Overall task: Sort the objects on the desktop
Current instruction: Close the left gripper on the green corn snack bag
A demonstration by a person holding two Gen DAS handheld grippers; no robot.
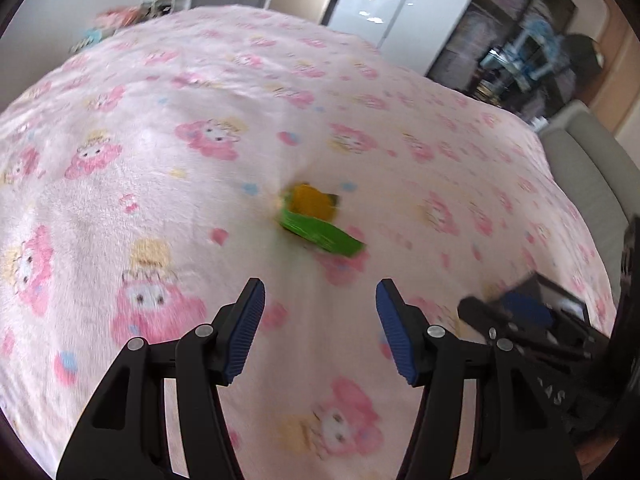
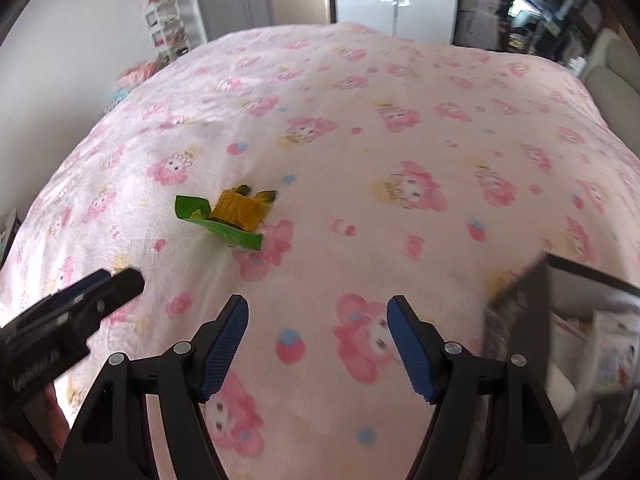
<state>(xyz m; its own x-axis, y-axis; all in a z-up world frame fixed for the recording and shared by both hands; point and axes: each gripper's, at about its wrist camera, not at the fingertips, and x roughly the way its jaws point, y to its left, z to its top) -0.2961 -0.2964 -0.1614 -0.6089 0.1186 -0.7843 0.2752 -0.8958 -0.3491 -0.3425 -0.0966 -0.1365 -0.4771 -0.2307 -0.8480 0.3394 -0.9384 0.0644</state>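
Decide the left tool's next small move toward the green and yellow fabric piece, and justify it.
Probably ease the left tool forward and down over the crumpled green and yellow fabric piece. Its jaws are open and empty, and the piece lies straight ahead on the pink cartoon-print blanket; the right tool sits further off.

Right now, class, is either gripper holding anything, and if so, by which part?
Nothing is held. The left gripper and right gripper are both open and empty above the pink blanket; the green-and-yellow toy lies untouched ahead.

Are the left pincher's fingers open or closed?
Open: the left gripper has a wide gap between its blue pads, nothing between them.
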